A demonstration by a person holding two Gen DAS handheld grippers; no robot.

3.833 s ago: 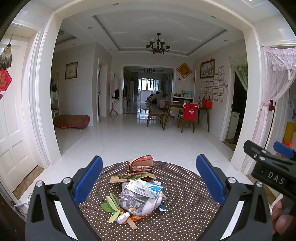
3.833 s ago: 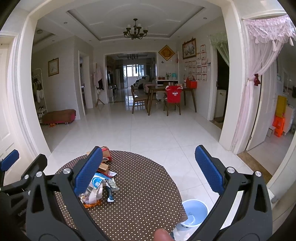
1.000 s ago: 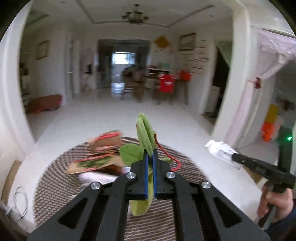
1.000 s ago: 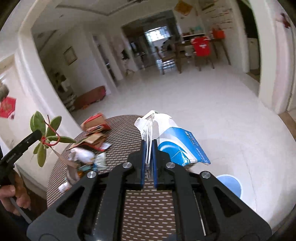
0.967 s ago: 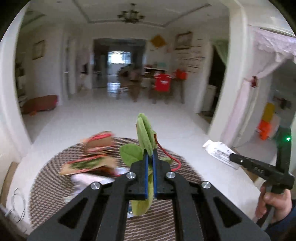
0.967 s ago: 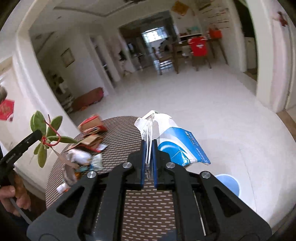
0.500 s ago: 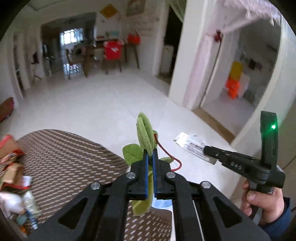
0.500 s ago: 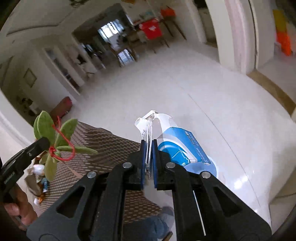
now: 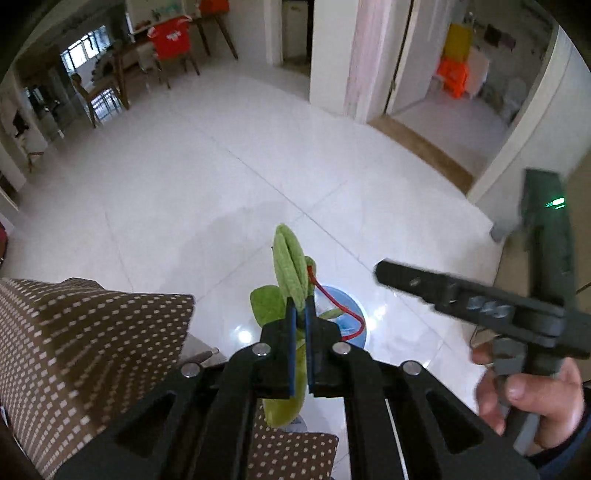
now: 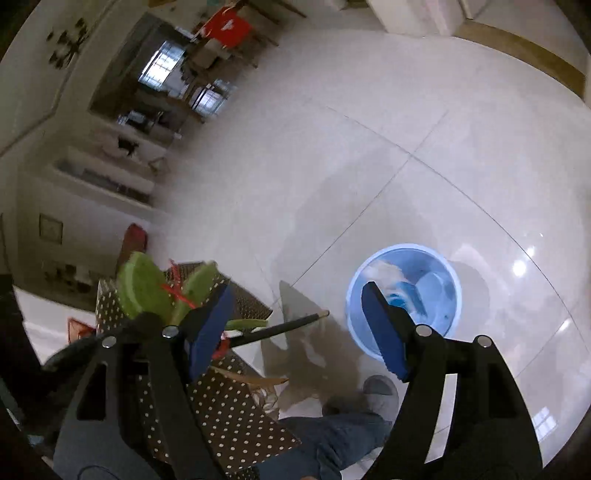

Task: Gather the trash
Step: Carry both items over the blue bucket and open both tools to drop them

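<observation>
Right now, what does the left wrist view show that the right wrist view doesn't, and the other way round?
Only the left wrist view shows the left gripper with its jaws shut on the green leaf sprig, and the hand holding the right gripper.

Only the right wrist view shows the right gripper with jaws open and empty, having just opened, the blue-and-white wrapper inside the bin, and a shoe.

Both show the blue bin, the dotted tablecloth and the red chair cover.

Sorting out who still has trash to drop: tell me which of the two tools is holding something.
The left tool: its blue pads are shut on the green leaf sprig with the red tie. The right tool has just opened, nothing between its pads, above the blue bin.
</observation>
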